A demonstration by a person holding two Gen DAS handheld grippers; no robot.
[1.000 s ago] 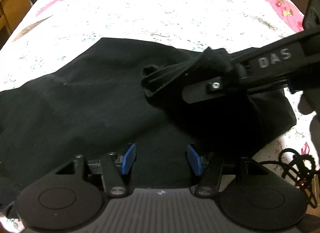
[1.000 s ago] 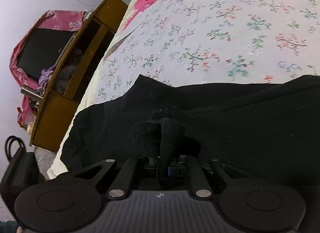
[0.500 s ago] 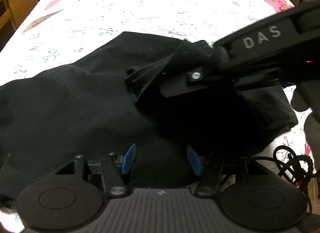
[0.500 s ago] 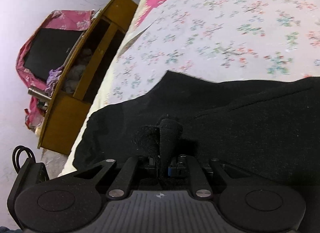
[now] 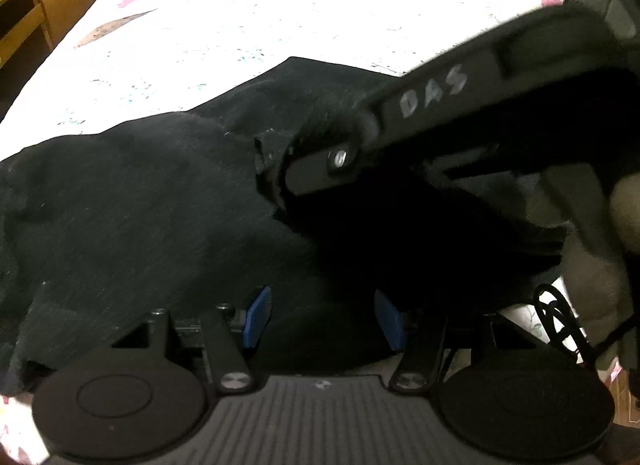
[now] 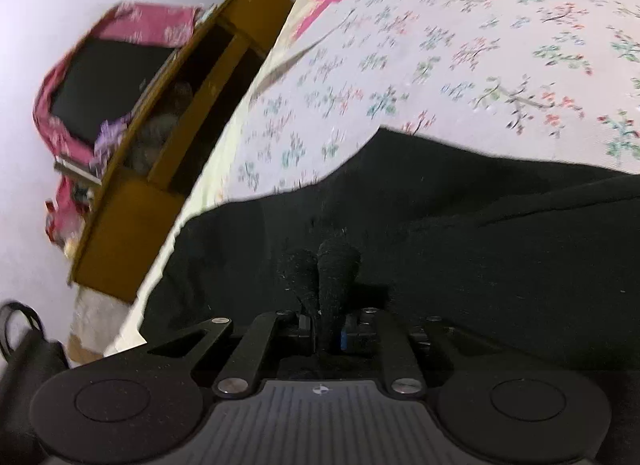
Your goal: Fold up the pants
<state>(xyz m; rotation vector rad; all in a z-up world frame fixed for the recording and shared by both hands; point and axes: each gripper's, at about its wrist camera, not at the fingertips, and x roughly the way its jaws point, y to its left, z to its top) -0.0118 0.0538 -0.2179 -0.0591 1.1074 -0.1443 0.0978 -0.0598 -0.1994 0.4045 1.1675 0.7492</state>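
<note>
On the bedspread [image 6: 460,45], right gripper [image 6: 326,329] jaws pinch black pants [image 5: 140,205]; left gripper [image 5: 322,317] jaws gape.

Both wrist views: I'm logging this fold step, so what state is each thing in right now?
black pants: spread on the bed, one edge lifted and bunched.
right gripper: jaws shut on a pinch of the pants fabric, held above the rest.
left gripper: jaws open, hovering over the pants, holding nothing.
floral bedsheet: lying flat under the pants.
wooden cabinet: shelves open, clutter inside.
</note>
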